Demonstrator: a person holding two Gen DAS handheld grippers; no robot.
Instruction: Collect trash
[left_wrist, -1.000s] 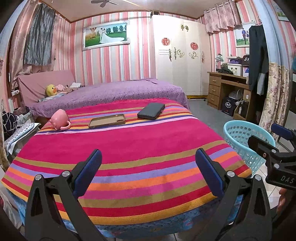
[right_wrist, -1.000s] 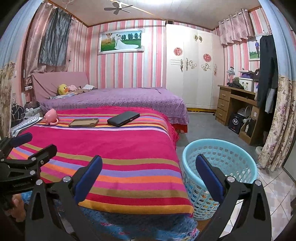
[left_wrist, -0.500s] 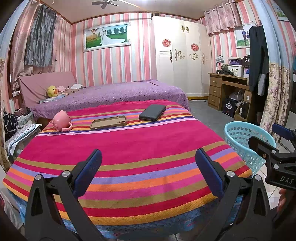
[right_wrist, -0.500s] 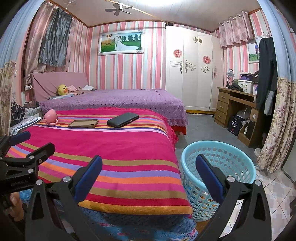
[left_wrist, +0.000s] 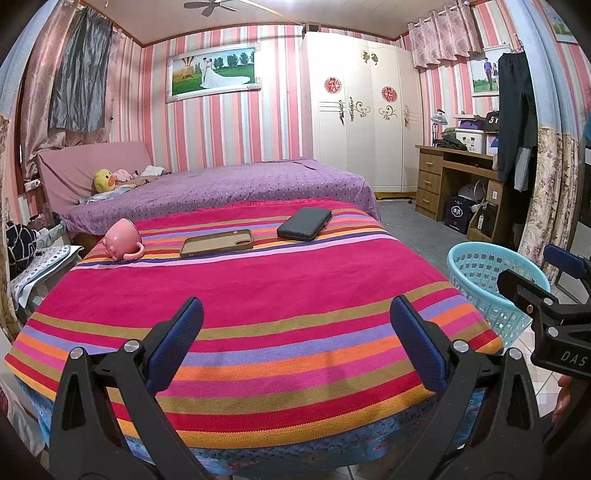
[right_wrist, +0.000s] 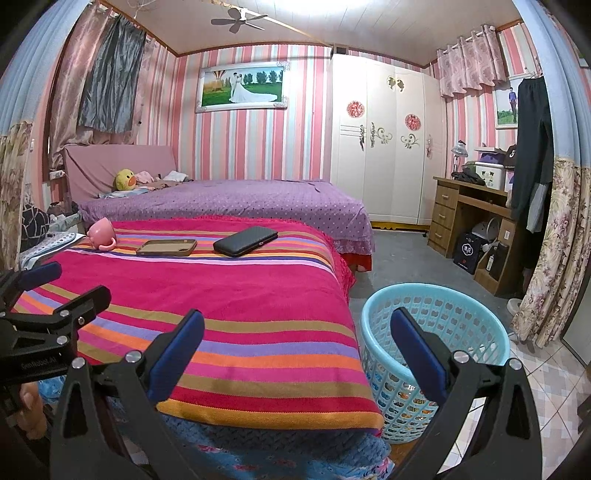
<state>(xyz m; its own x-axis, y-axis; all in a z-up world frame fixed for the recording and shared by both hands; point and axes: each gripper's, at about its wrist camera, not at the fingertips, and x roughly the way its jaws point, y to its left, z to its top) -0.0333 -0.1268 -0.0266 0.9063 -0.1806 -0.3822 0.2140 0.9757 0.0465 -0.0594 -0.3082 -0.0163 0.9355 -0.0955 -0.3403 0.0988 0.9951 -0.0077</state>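
A light blue plastic basket (right_wrist: 436, 332) stands on the floor at the right front corner of the striped cloth-covered table (right_wrist: 236, 295); colourful items show through its lower mesh. The basket (left_wrist: 484, 280) is also at the right in the left wrist view. My left gripper (left_wrist: 297, 343) hangs open above the table's front edge with nothing between its fingers. My right gripper (right_wrist: 297, 343) is open too, between the table's corner and the basket. Each gripper shows at the edge of the other's view.
At the table's far end lie a pink mug (left_wrist: 123, 240) on its side, a brown phone case (left_wrist: 217, 242) and a black wallet (left_wrist: 304, 223). Behind is a purple bed (left_wrist: 221, 188). A wooden desk (right_wrist: 476, 218) and hanging clothes stand at the right.
Both cameras have drifted slightly back and up, so the table and basket sit a little lower in view. Both grippers stay open and empty.
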